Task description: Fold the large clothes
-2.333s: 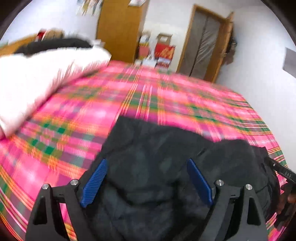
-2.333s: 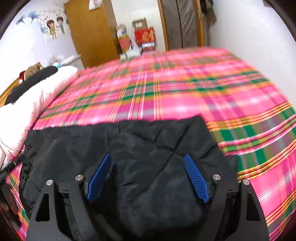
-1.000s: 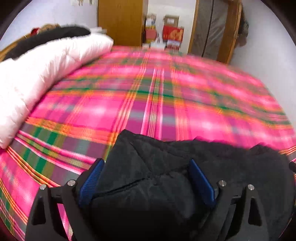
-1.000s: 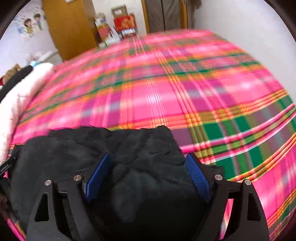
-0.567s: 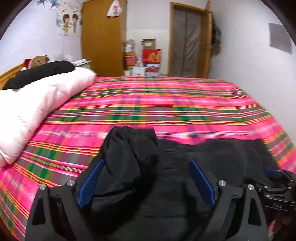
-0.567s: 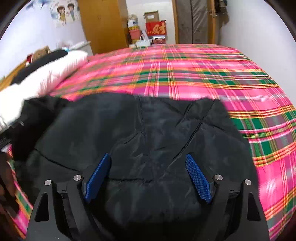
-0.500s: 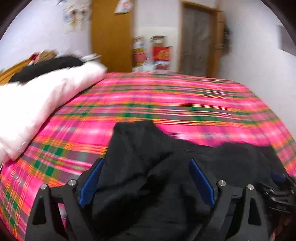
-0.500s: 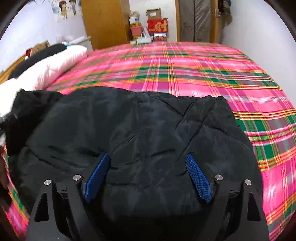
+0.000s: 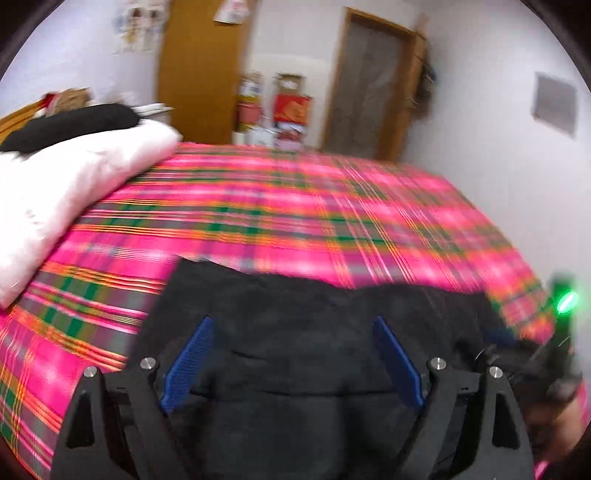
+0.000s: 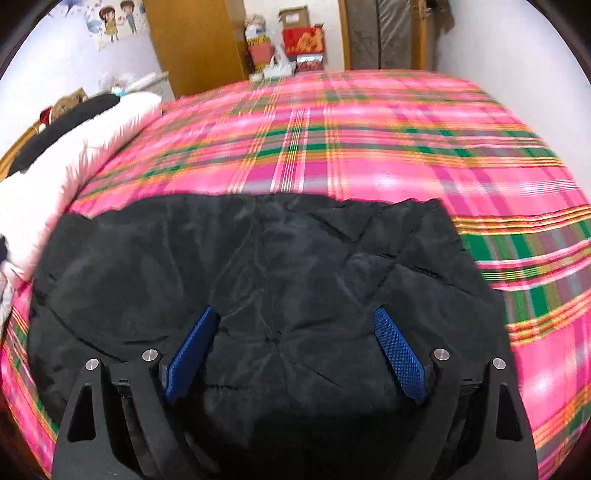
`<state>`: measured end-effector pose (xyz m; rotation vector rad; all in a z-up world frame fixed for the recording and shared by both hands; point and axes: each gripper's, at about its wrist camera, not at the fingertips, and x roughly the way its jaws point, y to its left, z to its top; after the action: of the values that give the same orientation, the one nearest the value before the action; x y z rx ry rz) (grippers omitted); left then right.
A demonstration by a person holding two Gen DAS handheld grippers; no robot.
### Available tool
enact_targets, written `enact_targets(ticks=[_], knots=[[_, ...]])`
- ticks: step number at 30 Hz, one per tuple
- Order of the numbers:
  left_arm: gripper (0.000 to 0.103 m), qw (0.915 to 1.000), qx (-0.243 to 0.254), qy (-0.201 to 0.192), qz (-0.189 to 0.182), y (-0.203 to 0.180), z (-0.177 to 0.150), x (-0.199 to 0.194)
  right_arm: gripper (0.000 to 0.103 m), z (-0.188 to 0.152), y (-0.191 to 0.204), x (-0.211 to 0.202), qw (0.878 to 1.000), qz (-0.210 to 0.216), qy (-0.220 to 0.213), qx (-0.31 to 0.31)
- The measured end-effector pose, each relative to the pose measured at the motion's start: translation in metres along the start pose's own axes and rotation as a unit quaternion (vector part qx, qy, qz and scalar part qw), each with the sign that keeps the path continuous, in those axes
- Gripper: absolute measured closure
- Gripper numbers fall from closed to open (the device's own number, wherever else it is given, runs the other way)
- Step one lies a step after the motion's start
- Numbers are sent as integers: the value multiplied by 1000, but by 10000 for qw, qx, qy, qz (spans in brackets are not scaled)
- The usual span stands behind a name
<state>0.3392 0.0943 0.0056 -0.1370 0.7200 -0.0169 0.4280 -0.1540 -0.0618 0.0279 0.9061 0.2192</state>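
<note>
— Quilt (image 10: pixel 74 155), white, along the bed's left edge; then the black jacket (image 10: pixel 258 280) spread at the near edge of the plaid bedspread (image 10: pixel 369 155).

— Grippers?

— Left gripper (image 9: pixel 291 354) wide but closing, jacket beneath, pads pressing nothing. Right gripper (image 10: pixel 295 350) spread wide over the jacket, gripping nothing.

No lettering, number or brand can be read anywhere. The red cardboard box (image 10: pixel 303 37) against the far wall carries a gold design, too blurred to make out. The cartoon wall poster of two children (image 10: pixel 112 22) at far left shows figures only, no legible words.
</note>
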Motion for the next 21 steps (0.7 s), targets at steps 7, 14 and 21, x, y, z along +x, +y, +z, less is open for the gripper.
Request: enact_targets(ticks=[7,14,21], knots=[[11,9973,18,680,276,6,-25,73,16,-29,-39,-3,9995,-267,109,87],[10,9968,25,724,328,3,-22,89,14,-33,-48,25,9996,-193,69,173],[16,9967,-152,760,236,11,-13,58,14,-20,-49,-5,9996,-270,36,118]])
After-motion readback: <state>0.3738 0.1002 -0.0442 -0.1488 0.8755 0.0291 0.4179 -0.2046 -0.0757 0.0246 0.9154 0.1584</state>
